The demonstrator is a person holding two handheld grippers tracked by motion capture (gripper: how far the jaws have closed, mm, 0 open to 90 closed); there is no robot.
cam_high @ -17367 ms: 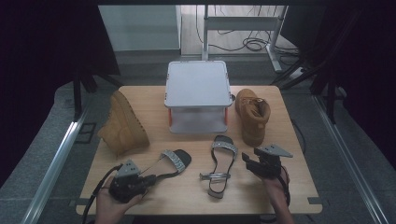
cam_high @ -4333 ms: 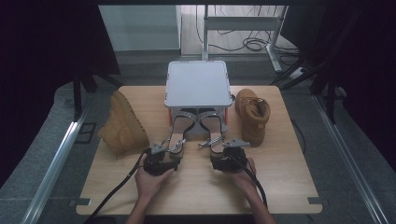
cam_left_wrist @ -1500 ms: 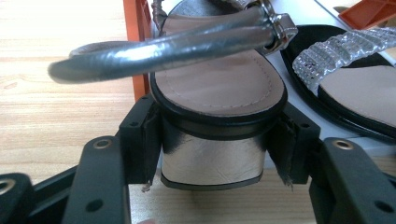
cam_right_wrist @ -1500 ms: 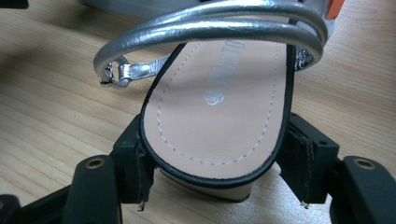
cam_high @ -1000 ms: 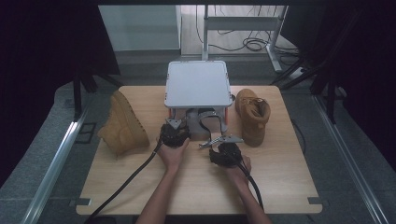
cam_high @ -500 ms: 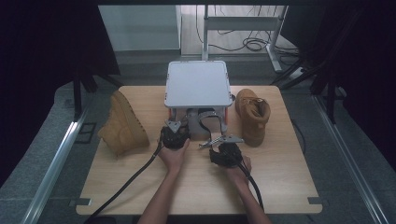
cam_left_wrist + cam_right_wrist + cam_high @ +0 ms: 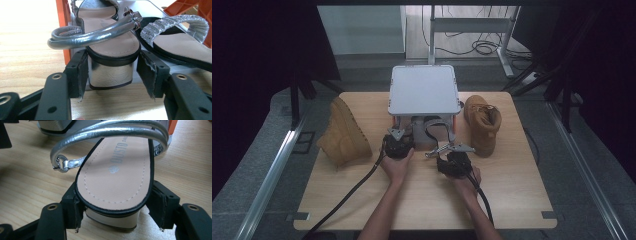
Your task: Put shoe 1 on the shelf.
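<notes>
A silver block-heel sandal [image 7: 110,47] lies with its toe under the small rack [image 7: 422,90], beside an orange leg [image 7: 62,30]. My left gripper [image 7: 112,72] [image 7: 400,134] stands open around its heel, the left pad against it and a gap at the right pad. The second sandal [image 7: 115,170] [image 7: 433,131] rests on the wooden table [image 7: 512,200], toe toward the rack, its glittery front strap [image 7: 175,23] just right of the first. My right gripper [image 7: 113,205] [image 7: 446,155] is shut on its heel end, both pads touching the sole rim.
A tan boot [image 7: 343,135] lies on its side left of the rack. Another tan boot [image 7: 482,122] stands upright to the right. Cables trail from both grippers toward the table's front edge. Metal rails run along both sides of the table.
Since 4.3 s ago both grippers moved the sandals forward to the rack, the left one farther in. Over the last second neither hand has visibly moved.
</notes>
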